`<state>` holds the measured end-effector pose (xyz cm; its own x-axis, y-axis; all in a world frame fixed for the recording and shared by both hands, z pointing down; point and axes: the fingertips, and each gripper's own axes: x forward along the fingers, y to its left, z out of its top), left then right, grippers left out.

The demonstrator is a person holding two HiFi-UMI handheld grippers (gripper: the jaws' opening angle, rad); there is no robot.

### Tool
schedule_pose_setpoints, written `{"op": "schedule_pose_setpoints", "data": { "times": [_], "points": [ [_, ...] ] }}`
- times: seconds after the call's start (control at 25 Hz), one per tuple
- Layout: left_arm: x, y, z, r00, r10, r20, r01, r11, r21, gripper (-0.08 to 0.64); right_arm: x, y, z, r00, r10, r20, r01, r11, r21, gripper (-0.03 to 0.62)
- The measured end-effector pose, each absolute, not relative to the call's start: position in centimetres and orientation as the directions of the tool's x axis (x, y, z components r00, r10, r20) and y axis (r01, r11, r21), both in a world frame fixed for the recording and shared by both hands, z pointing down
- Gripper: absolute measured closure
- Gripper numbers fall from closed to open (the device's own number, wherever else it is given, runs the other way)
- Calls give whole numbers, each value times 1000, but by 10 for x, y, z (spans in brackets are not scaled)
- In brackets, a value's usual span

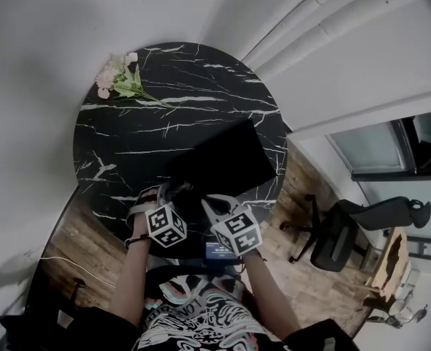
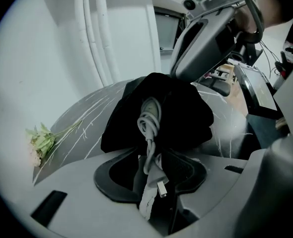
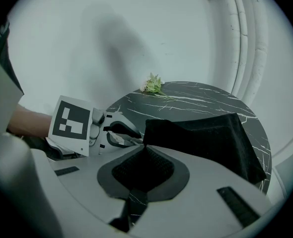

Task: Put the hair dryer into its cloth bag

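The black cloth bag (image 1: 223, 156) lies on the round black marble table (image 1: 128, 145), its mouth toward me. In the left gripper view a grey part of the hair dryer (image 2: 151, 108) shows in the bag's (image 2: 186, 118) mouth. Its grey coiled cord (image 2: 147, 130) hangs out, ending in a plug (image 2: 161, 187). My left gripper (image 2: 154, 182) stands open, with the cord and plug loose between its jaws. My right gripper (image 3: 144, 150) is shut on a corner of the bag's (image 3: 211, 138) rim and holds it raised. Both grippers (image 1: 168, 190) (image 1: 210, 202) sit at the table's near edge.
A sprig of pale flowers (image 1: 120, 79) lies at the table's far left. A black office chair (image 1: 347, 232) stands on the wooden floor to the right. White pipes run along the wall behind the table. A small screen device (image 2: 258, 90) sits at the right.
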<state>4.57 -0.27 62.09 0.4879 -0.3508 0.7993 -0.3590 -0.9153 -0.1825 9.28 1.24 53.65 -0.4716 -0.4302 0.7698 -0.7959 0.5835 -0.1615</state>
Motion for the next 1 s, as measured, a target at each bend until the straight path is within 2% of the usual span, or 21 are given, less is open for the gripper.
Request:
{"op": "schedule_pose_setpoints", "data": {
  "times": [0.32, 0.4, 0.56, 1.0],
  "points": [
    [41, 1, 624, 470, -287, 835, -353, -928, -120, 354, 92, 10, 537, -481, -437, 760, -793, 586, -166, 571],
    [42, 3, 627, 473, -250, 845, -381, -923, -59, 424, 92, 10, 536, -484, -435, 759, -792, 587, -168, 571],
    [42, -4, 618, 507, -229, 831, -448, -894, 27, 464, 91, 10, 536, -492, -428, 758, -786, 594, -174, 571],
    [68, -18, 592, 617, -247, 747, -460, -883, 89, 476, 88, 14, 527, -507, -403, 761, -758, 630, -171, 571]
  ]
}}
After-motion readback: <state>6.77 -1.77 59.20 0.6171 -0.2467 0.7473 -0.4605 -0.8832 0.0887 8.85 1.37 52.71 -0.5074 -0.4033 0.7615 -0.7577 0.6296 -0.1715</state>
